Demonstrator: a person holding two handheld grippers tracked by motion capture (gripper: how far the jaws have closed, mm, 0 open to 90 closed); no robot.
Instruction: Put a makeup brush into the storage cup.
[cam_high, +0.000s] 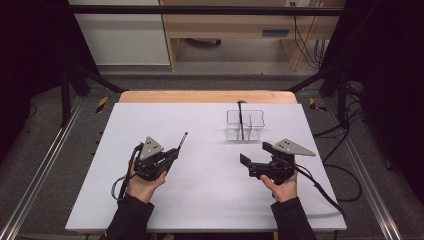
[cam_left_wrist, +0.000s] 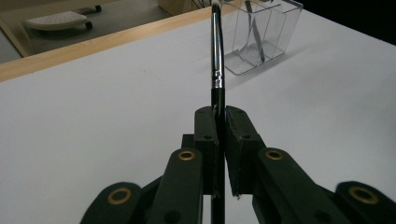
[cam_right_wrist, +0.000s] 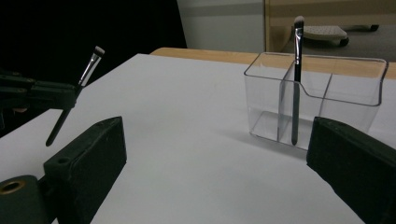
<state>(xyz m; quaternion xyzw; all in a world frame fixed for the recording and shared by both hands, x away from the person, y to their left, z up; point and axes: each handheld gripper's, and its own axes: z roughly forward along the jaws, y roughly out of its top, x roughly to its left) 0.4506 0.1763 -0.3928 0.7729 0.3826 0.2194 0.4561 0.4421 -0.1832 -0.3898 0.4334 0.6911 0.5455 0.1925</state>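
Note:
My left gripper (cam_high: 174, 152) is shut on the black handle of a slim makeup brush (cam_high: 183, 139), held off the white table at its left-middle. Along its jaws (cam_left_wrist: 218, 115), the brush's silver ferrule (cam_left_wrist: 217, 56) rises toward a clear plastic organizer (cam_left_wrist: 261, 39). My right gripper (cam_high: 256, 153) stands open with nothing between its fingers, a short way in front of that organizer (cam_high: 245, 125). A second black brush (cam_right_wrist: 296, 79) stands upright in the organizer (cam_right_wrist: 322, 100). In the right gripper view, the left gripper's held brush (cam_right_wrist: 74, 95) shows far left.
The white table top (cam_high: 200, 200) has a wooden strip (cam_high: 207, 96) along its far edge. Black frame posts and cables flank the table. Beyond it stand a cabinet and a wooden desk on the grey floor.

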